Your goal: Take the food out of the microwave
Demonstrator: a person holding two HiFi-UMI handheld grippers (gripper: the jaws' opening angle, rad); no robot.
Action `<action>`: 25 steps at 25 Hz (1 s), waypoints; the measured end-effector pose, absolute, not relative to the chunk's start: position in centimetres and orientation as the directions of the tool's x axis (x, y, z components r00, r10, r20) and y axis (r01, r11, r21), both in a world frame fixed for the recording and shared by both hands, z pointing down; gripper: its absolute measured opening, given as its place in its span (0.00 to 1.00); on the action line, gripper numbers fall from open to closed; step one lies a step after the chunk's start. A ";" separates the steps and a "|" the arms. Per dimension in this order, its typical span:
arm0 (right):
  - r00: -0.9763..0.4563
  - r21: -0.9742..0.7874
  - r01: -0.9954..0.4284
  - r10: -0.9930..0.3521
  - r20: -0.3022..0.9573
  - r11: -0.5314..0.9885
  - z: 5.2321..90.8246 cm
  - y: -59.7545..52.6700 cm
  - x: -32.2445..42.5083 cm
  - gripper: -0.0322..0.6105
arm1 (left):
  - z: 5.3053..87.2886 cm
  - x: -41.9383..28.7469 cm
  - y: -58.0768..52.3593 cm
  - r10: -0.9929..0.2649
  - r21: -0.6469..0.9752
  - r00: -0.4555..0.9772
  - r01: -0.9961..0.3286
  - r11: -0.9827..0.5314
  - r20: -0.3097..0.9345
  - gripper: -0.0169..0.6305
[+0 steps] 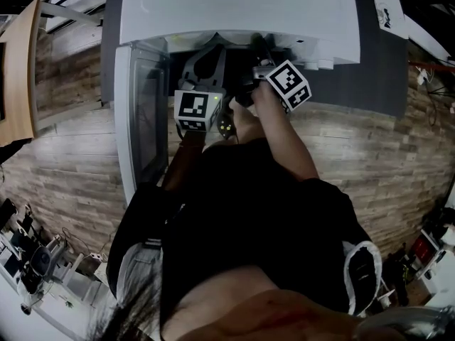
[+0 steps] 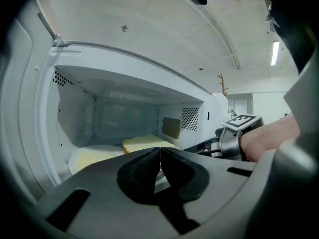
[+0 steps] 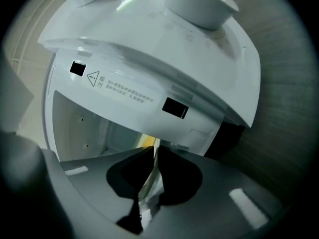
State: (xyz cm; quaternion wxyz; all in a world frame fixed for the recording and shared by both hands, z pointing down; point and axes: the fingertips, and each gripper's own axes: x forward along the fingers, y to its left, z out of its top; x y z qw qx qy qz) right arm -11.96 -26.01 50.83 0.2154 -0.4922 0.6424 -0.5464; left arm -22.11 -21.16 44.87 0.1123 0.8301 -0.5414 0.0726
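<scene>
Bread (image 2: 144,143) on plate (image 2: 84,159) in microwave (image 2: 124,116), right fingers (image 3: 177,173) clamped on plate rim, left fingers (image 2: 142,167) together nearby

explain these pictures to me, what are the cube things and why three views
No robot here: a person holds a two-jaw gripper in each hand; the patterned cubes are part of them. The head view looks down at a white microwave with its door open. The other two come from cameras riding on the grippers. The left gripper is shut on nothing, facing a plate of pale yellow food inside. The right gripper appears shut on a thin pale edge, probably that plate's rim.
</scene>
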 end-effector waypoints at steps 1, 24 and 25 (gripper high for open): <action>-0.421 -0.921 -0.381 -0.872 0.250 -0.080 50.8 -25.8 -11.9 0.09 | 45.0 -22.2 -21.0 -0.879 0.112 0.404 -0.915 -0.388 0.255 0.04; -0.419 -0.983 -0.179 -0.907 0.047 0.032 49.4 -24.7 -11.0 0.05 | 48.7 -22.2 -21.0 -0.824 0.435 0.475 -0.841 -0.322 0.309 0.04; -0.421 -0.984 -0.175 -0.906 0.041 0.037 49.4 -24.7 -11.0 0.05 | 48.8 -22.1 -21.0 -0.820 0.442 0.481 -0.837 -0.323 0.311 0.04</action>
